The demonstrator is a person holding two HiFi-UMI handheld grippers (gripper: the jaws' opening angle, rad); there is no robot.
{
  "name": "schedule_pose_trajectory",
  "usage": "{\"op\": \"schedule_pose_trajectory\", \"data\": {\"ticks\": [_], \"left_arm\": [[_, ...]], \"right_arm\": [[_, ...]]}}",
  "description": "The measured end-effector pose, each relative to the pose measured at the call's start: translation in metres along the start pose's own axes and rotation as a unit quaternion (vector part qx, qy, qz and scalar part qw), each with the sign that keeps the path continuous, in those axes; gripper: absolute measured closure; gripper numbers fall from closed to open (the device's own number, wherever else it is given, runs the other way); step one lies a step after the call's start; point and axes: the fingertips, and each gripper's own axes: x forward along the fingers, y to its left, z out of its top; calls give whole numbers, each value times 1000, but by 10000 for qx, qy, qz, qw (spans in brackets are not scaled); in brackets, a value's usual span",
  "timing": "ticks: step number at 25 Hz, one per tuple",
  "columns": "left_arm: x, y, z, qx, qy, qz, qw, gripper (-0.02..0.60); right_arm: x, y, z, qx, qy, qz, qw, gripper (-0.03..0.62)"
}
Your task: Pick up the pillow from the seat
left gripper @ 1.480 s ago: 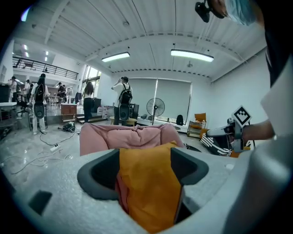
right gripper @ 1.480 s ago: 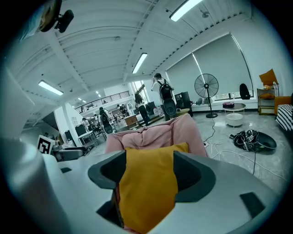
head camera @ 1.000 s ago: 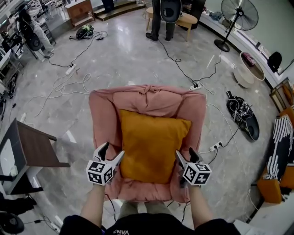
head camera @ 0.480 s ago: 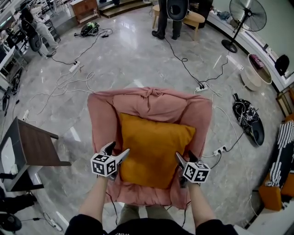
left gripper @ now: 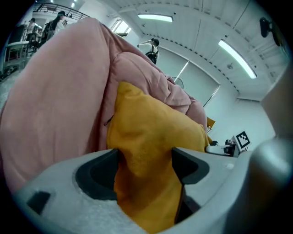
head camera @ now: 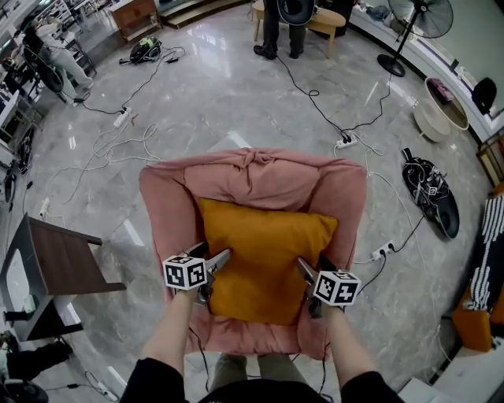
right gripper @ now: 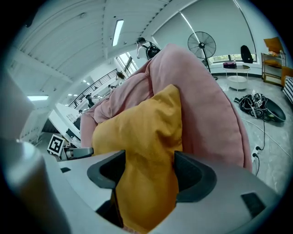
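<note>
An orange square pillow lies on the seat of a pink armchair, leaning against its back. My left gripper is at the pillow's near left edge. In the left gripper view the jaws of the left gripper pinch a fold of the pillow. My right gripper is at the near right edge. In the right gripper view the right gripper squeezes the pillow between its jaws, with the armchair's arm just beside it.
A dark side table stands left of the chair. Cables and a power strip trail over the marble floor behind it. A person stands far back, a fan at the back right, a black bag to the right.
Both grippers have moved inward and forward onto the pillow's near side edges, and their jaws now pinch its fabric. The pillow itself has barely shifted on the seat.
</note>
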Motion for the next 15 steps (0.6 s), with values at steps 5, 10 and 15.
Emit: {"op": "schedule_pose_trajectory", "data": {"ticks": [5, 10, 15], "left_arm": [[11, -2, 0, -160, 22, -93, 9998, 224], [6, -6, -3, -276, -1, -124, 9995, 347], [-5, -11, -11, -115, 95, -19, 9999, 452]], "right_arm": [[7, -2, -5, 174, -89, -101, 9998, 290], [5, 9, -11, 84, -175, -316, 9993, 370], [-6, 18, -21, -99, -89, -448, 9989, 456]]}}
